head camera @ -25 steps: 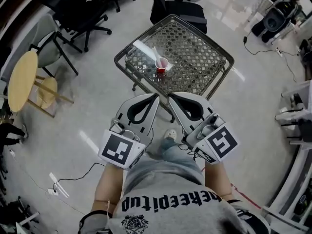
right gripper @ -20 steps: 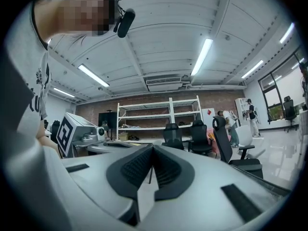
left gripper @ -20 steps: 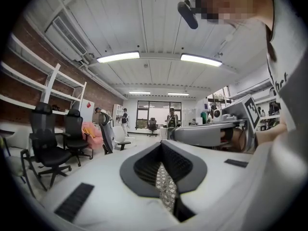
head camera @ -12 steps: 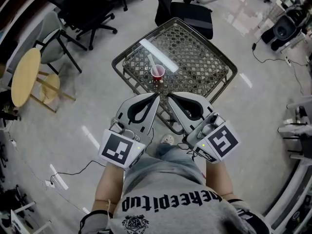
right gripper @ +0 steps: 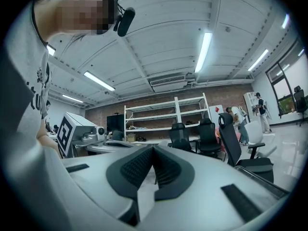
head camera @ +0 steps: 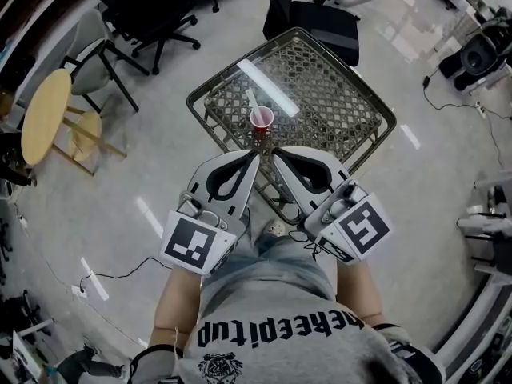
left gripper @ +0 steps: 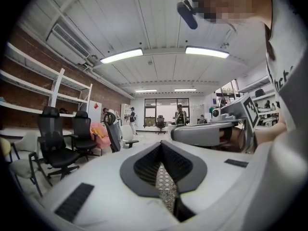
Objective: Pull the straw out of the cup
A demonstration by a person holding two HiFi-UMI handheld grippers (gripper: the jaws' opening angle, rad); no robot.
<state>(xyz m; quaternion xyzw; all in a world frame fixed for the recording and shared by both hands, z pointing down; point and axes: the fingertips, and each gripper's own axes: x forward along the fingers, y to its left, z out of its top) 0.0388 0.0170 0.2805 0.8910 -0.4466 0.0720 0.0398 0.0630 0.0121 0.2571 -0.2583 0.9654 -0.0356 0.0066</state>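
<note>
Two claws, each pinched fully together with nothing between its pads, hang side by side just short of the small red plastic cup [head camera: 262,118]. The left claw [head camera: 255,159] aims a little to the left of the cup and the right claw [head camera: 275,155] a little to the right. Neither touches it. Closed and pointing roughly level, they look carried toward the work rather than set to grasp, so I judge the pull has not begun.

The cup stands upright on the square glass-topped desk with a woven lattice under the pane [head camera: 352,126], near the desk edge that faces the person. This places it within easy reach of both claws. The thin white straw [head camera: 252,100] sits in the cup and leans out over the rim on the far side, up and to the left of the cup.

Because of that lean, a claw will likely have to open and reach beyond the cup to pinch the free end. The cup looks light and may lift or tip with the straw. This is probably why both claws are brought in: one to steady the cup, one to draw the straw.
</note>
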